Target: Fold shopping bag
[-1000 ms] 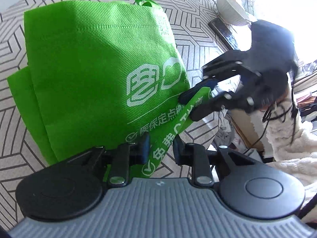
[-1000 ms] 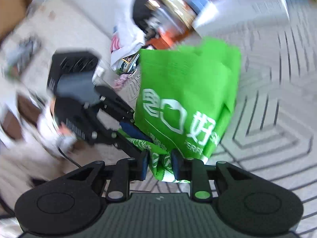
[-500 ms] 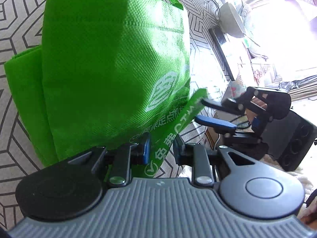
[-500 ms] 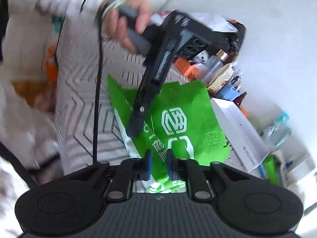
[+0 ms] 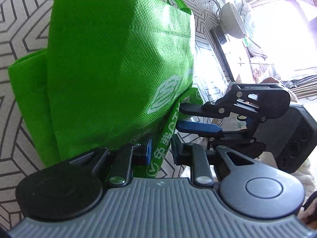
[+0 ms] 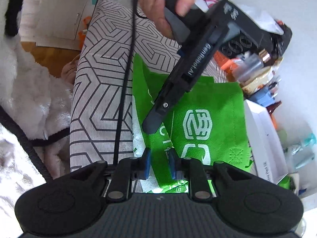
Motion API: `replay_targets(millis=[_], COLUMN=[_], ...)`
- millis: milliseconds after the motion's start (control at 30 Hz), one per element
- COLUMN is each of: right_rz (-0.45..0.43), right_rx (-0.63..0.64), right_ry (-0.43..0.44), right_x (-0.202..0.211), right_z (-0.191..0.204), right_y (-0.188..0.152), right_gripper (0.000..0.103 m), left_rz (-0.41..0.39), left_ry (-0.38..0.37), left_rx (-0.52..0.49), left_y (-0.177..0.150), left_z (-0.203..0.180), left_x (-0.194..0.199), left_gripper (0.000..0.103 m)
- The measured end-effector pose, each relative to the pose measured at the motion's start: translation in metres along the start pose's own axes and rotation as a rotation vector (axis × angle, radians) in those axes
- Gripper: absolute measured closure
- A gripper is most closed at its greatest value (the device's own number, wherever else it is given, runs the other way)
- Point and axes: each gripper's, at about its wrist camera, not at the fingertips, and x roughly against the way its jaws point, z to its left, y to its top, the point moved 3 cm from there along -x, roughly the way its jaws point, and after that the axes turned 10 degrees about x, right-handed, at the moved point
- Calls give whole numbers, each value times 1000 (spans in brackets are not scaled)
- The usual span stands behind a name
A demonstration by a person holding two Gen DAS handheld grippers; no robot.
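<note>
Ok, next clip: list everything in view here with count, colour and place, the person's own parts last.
green shopping bag: one, green with white print, partly folded on the table cover
table cover: one, pale with dark geometric lines, under the bag
bowl: one, white, beyond the bag's far corner
white box: one, white, beside the bag
clutter: several bottles and packets, mixed colours, behind the white box
cardboard: one piece, pale, off the table's edge
cable: one, black, over the table cover
hand: one, on the left gripper's handle
left gripper: one, black, closed on the bag's edge
right gripper: one, black, closed on the bag's edge
</note>
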Motion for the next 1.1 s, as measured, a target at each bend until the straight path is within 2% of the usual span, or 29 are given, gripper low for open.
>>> replay_targets(millis=[33,100,133,167,233,333,367,400,467,500,733,933,1033,1100], right_rz=[-1,-16,-28,-40,-63,-92,-95,-96,-92,-88,-101,-113,-108,-112], right_rx=[-39,-154,-244,-334,-487,-604,-631,-647,-660,-670,-781,-850,-892,-917], right_ry=[22,86,131,175,248,285,286,281,266,260,299,348,398,438], right_x=[-1,-4,-7,-9,-14,-17,-17,-16,-16,-16,-20,-24,-28,-31], right_z=[-5,-20,-30,-40,-57,-67,-69,-70,-69,-69,-76,-83,-90,-96], right_y=[-2,-9,-15,-22,-33,-44,-45,-45,-44,-44,-53,-62,-66,-71], right_gripper=[83,83,82,82,82,82,82,82,82,82,82,82,82,82], left_rz=[-46,-162,-219,-270,-323,-402,-426,-442,-417,-386,-298,-298,-310,-301], left_ry=[47,165,224,282,342,406,429,445,472,480,496,624,739,753], left_rx=[-58,-187,-248,-310,-380,-495,-535,-563,-612,-614,-694,-816,-915,-929], left_y=[-3,-14,-21,-28,-28,-54,-55,-54,-64,-68,-77,-88,-94,-93], left_z=[-9,-28,-36,-43,-51,-65,-70,-79,-88,-89,-93,-100,-103,-105], left_x=[5,19,26,32,40,61,66,57,45,40,-4,-26,-43,-51], left_gripper=[71,47,44,44,44,44,46,55,73,76,83,85,83,81])
